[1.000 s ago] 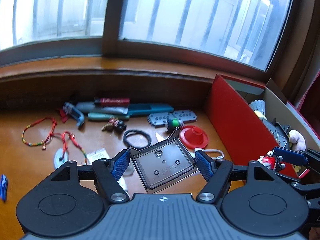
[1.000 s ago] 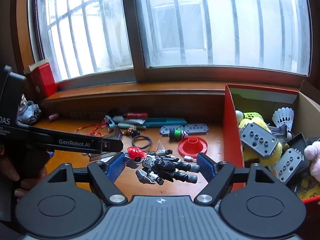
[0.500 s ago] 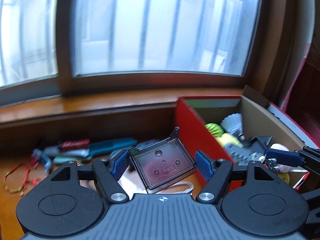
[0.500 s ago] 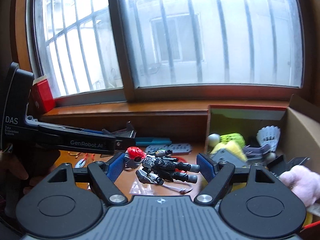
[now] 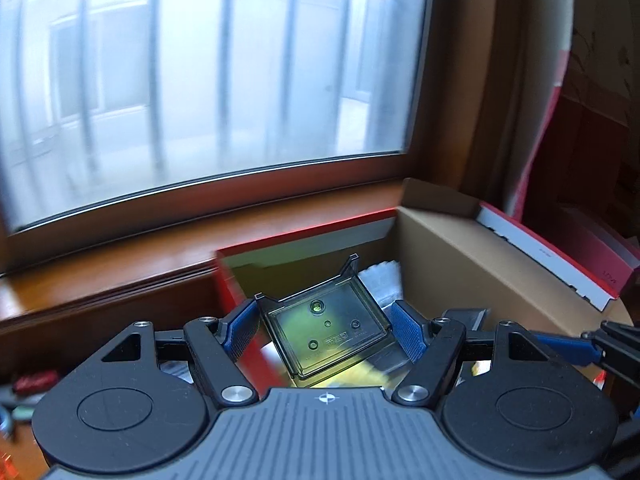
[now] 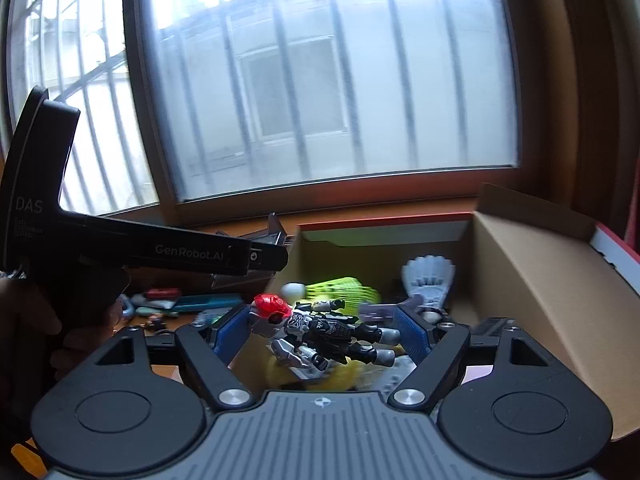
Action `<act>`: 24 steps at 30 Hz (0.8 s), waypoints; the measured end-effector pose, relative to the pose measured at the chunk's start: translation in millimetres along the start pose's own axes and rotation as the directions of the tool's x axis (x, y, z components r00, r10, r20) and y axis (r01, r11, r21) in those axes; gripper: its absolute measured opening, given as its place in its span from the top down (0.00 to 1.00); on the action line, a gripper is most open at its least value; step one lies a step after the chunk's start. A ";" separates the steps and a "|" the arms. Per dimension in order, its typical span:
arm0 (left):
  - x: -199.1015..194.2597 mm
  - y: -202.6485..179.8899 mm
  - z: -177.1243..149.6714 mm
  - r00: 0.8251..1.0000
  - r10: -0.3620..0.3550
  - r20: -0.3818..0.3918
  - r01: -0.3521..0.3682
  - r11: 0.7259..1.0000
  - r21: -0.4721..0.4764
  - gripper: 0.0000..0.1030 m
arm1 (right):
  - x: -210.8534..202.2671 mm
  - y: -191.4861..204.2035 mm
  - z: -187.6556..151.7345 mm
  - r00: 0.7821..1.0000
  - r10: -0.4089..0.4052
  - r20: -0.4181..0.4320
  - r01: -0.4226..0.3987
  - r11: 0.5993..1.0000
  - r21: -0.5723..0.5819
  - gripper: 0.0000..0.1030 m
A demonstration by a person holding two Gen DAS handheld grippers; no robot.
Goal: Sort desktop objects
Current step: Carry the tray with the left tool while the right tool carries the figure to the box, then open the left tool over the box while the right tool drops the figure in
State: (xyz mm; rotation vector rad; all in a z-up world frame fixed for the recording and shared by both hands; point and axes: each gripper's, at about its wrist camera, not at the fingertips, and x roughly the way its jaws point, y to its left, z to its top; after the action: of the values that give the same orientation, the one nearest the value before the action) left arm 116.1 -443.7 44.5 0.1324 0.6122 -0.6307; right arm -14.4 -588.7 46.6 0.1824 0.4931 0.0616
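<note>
Above the open red-sided cardboard box (image 5: pixel 460 248), my left claw (image 5: pixel 324 326) pinches a smoky clear plastic tray (image 5: pixel 326 326); my right claw (image 6: pixel 322 330) pinches a red-helmeted black toy figure (image 6: pixel 320 328). Best to lower each inside the walls, then release gently.
</note>
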 end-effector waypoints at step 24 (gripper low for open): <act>94.5 -51.1 30.5 0.994 -0.084 -0.066 0.091 0.990 0.106 0.25 | 23.2 -71.4 -2.3 0.990 -0.138 -0.013 0.138 0.986 0.096 0.22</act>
State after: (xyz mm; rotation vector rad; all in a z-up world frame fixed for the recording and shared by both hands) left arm 161.4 -542.3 18.5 0.2282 0.6454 -0.7475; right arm 5.9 -656.0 20.3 0.2423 0.5141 -0.0974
